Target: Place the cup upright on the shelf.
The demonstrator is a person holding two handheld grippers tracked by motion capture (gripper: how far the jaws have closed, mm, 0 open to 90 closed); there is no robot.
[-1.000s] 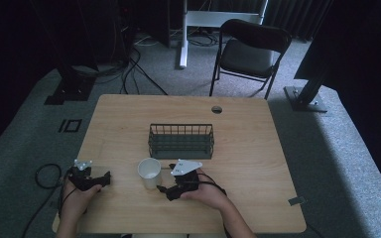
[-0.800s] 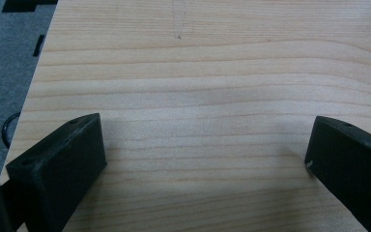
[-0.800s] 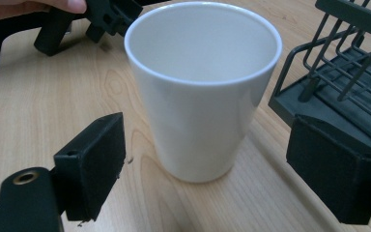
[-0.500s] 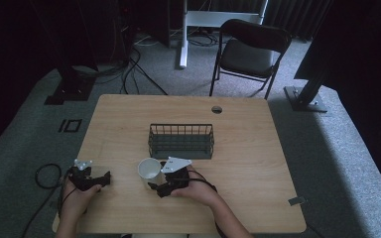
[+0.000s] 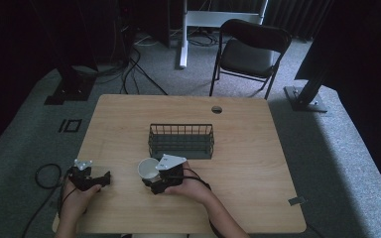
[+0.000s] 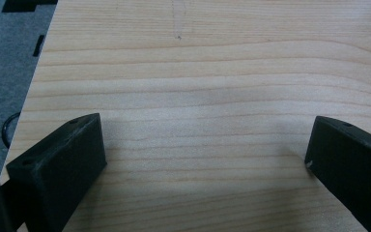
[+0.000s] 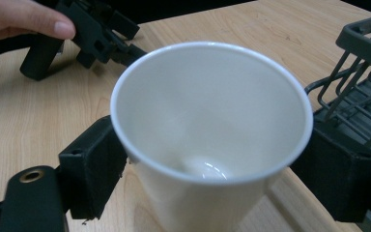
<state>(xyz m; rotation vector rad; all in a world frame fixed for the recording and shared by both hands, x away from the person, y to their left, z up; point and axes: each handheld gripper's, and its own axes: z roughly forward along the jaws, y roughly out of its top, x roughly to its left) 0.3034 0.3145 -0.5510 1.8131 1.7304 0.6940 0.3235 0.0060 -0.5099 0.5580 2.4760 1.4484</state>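
Right claw [image 7: 207, 164] around white paper cup [image 7: 207, 125], one jaw at each side of cup wall, touching; cup upright, lower centre of high view, just beside wire basket [image 5: 181, 140]. Left claw [image 6: 203, 159] spread wide over bare table [image 6: 198, 72], lower left of high view, pinching nothing.

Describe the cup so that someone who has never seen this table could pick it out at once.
On the wooden table, look along the near side of the black wire basket in the middle. Just in front of the basket's left end stands the cup, upright, between the jaws of the right gripper. It is the one white thing on the table: a plain, empty paper cup with a round open mouth.
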